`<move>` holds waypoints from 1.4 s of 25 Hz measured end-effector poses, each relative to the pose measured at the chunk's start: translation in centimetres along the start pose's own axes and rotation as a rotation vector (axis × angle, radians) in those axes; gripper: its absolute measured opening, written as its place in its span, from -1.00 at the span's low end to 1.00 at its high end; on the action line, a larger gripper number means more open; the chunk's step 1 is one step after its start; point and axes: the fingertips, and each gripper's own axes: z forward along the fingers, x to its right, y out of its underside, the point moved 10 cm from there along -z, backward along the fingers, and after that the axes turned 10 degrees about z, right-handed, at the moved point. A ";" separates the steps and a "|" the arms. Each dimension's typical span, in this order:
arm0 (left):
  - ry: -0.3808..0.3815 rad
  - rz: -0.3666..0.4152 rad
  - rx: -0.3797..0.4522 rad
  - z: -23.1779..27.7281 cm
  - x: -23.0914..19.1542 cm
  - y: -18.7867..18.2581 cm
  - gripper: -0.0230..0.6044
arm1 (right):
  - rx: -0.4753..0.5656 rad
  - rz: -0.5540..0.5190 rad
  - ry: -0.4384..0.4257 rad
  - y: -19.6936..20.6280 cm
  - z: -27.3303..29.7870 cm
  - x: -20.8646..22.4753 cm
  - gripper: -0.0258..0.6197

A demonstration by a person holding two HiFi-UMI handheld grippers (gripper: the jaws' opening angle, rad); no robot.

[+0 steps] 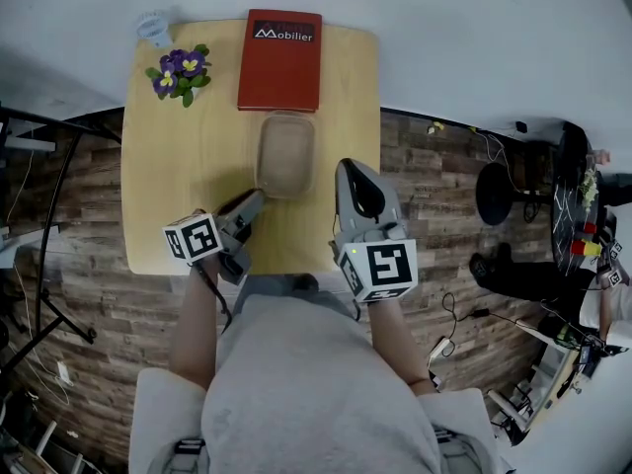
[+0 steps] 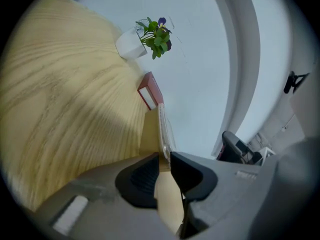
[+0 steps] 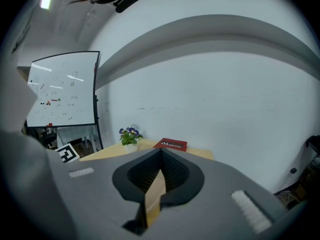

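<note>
A shallow tan container (image 1: 286, 152) lies in the middle of the pale wooden table (image 1: 173, 176). My left gripper (image 1: 255, 201) reaches its near left corner from the table's front edge. In the left gripper view the container's thin rim (image 2: 163, 130) runs in between the jaws, and the left gripper (image 2: 165, 157) is shut on it. My right gripper (image 1: 352, 168) hovers just right of the container, apart from it. Its tips meet in the right gripper view, so the right gripper (image 3: 160, 152) is shut with nothing in it.
A red book (image 1: 281, 57) lies behind the container at the table's far edge. A white pot of purple flowers (image 1: 179, 71) and a clear cup (image 1: 153, 28) stand at the far left corner. A black stool (image 1: 494, 194) and cables are on the floor at right; a whiteboard (image 3: 62, 89) stands left.
</note>
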 end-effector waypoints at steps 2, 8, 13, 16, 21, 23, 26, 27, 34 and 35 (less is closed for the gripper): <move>0.022 -0.020 0.003 0.1 -0.3 0.2 -0.72 | -0.002 -0.001 0.003 0.0 0.1 0.0 -0.92; 0.052 -0.050 0.024 0.1 -0.8 0.6 -0.78 | -0.004 0.001 0.006 0.1 0.3 0.1 -0.92; 0.111 -0.068 0.055 0.2 0.2 -0.2 -0.83 | -0.005 0.000 0.005 0.2 0.5 -0.1 -0.92; 0.116 -0.074 0.065 0.2 0.2 -0.3 -0.85 | -0.005 -0.006 0.002 0.1 0.5 -0.2 -0.92; 0.095 -0.094 0.084 0.0 -0.1 -0.6 -0.88 | -0.004 -0.012 0.003 -0.1 0.6 -0.6 -0.92; 0.093 -0.097 0.088 -0.1 -0.2 -0.7 -0.90 | -0.006 -0.015 0.002 -0.1 0.7 -0.7 -0.92; 0.111 -0.093 0.093 -0.2 -0.2 -1.1 -0.82 | -0.006 -0.020 0.004 -0.1 0.9 -0.9 -0.92; 0.116 -0.093 0.093 -0.2 -0.2 -1.2 -0.76 | -0.006 -0.021 0.004 -0.2 0.9 -1.0 -0.92; 0.080 -0.163 0.121 0.0 -1.3 -1.6 -0.59 | -0.006 -0.030 0.010 -0.1 1.0 -1.2 -0.92; 0.081 -0.167 0.121 0.1 -1.5 -1.6 -0.59 | -0.007 -0.030 0.012 -0.1 1.0 -1.2 -0.92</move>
